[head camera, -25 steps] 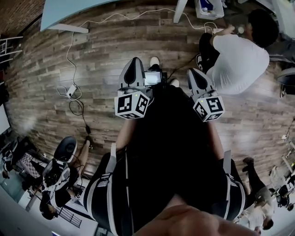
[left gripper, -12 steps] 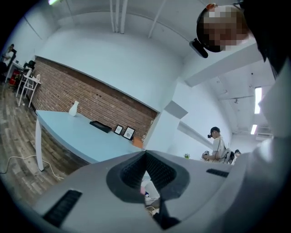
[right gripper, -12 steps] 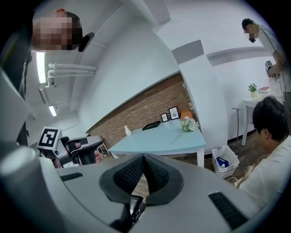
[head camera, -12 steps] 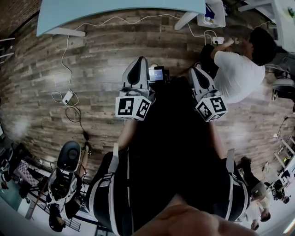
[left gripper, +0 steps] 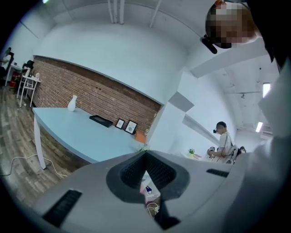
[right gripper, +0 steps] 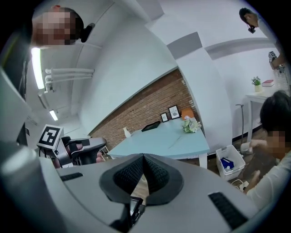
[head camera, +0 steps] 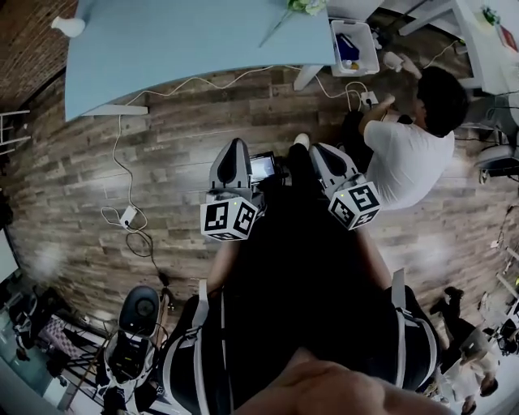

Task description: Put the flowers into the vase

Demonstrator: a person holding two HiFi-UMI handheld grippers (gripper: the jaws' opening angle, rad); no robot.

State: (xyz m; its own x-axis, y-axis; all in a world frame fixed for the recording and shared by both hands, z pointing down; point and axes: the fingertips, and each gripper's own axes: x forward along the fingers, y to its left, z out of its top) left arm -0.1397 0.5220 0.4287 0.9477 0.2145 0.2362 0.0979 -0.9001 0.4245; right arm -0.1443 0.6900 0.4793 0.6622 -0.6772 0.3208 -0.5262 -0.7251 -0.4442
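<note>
A white vase [head camera: 67, 26] stands at the far left corner of the light-blue table [head camera: 178, 49]. It also shows in the left gripper view as the vase [left gripper: 72, 103] and in the right gripper view as the vase [right gripper: 126, 132]. The flowers [head camera: 306, 6] lie near the table's right end, and the right gripper view shows the flowers [right gripper: 191, 125] as a pale bunch with green leaves. My left gripper [head camera: 234, 147] and right gripper [head camera: 319, 151] are held side by side over the wooden floor, short of the table. Both are shut and empty: left gripper [left gripper: 145, 154], right gripper [right gripper: 143, 157].
A person in a white shirt [head camera: 405, 154] crouches on the floor at the right by a white bin [head camera: 350, 44] beside the table leg. A cable with a power adapter [head camera: 127, 215] trails over the floor at the left. Framed pictures [left gripper: 125, 125] lean on the brick wall.
The table has come much further into the head view, and the vase and flowers now show on it. Both grippers have moved on toward it, still shut.
</note>
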